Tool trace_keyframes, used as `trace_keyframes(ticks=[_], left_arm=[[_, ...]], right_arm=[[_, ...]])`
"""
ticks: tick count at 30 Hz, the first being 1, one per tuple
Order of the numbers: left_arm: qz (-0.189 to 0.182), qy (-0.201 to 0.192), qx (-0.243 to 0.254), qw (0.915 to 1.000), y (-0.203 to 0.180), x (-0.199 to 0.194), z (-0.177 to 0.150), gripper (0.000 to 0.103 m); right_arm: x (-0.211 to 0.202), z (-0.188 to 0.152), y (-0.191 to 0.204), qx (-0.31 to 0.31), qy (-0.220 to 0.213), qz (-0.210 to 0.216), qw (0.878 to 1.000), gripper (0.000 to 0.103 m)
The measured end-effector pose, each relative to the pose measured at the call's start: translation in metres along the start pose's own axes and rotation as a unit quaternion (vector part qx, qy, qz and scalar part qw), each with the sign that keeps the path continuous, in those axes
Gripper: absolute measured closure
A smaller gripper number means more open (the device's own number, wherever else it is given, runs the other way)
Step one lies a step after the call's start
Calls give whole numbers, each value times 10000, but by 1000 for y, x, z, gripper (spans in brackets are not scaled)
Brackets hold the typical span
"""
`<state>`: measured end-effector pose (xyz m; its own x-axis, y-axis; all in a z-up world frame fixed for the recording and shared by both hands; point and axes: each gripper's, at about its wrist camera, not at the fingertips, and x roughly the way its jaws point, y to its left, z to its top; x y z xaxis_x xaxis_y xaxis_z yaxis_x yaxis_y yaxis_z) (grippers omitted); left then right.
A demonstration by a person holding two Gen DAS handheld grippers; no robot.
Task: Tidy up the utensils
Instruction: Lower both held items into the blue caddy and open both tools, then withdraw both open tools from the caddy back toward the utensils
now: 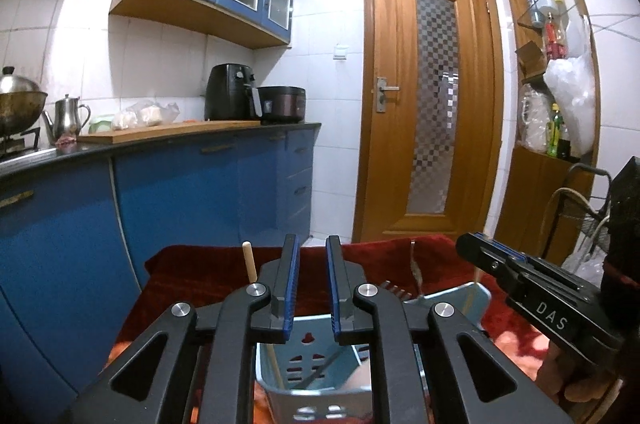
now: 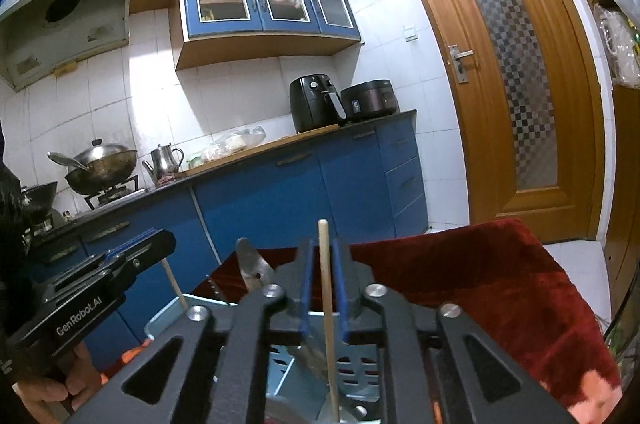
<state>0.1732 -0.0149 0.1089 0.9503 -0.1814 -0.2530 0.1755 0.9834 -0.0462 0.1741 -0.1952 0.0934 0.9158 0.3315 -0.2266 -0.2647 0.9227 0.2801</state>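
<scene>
A light blue perforated utensil holder (image 1: 312, 364) stands on a red cloth (image 1: 384, 256), right under both grippers. My left gripper (image 1: 313, 248) is open and empty above it. A wooden chopstick (image 1: 250, 266) and a metal utensil handle (image 1: 416, 270) stick up out of the holder. In the right wrist view my right gripper (image 2: 323, 252) has an upright wooden chopstick (image 2: 326, 300) between its blue pads, with its lower end down in the holder (image 2: 352, 368). A small gap shows on each side of the stick. A metal spoon handle (image 2: 250, 266) leans beside it.
A blue kitchen counter (image 1: 200, 139) with an air fryer (image 1: 230, 91), a rice cooker (image 1: 282, 103), a kettle (image 1: 68, 115) and a wok runs on the left. A wooden door (image 1: 428, 103) stands behind. A shelf (image 1: 552, 63) with bottles and bags is on the right.
</scene>
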Motion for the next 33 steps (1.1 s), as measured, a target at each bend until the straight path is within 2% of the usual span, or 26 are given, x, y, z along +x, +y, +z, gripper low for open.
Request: trace_keyframes(ticks=[5,13,22,30,33], left_arm=[[-159,106,-92,9998,-1,-13,1,90],[-159,153,-94,9997,-7,-44,-3,90],[-186,478,-183,9985,-4,-73,-17,90],[-304,901,-207,9953,-8,-90,-34,90],[-368,1049,-231,9935,-10,-95,-43,88]], right_arm=[[-19,5,7,38,-62,-60,10000,84],[-51,13,9,394,53,79,9992,84],[-88,11,18,473,239,117,9985,84],[-112,-12,26,344,692,-104,9970,84],[-117,-24,29,224,898,-304,9952,84]])
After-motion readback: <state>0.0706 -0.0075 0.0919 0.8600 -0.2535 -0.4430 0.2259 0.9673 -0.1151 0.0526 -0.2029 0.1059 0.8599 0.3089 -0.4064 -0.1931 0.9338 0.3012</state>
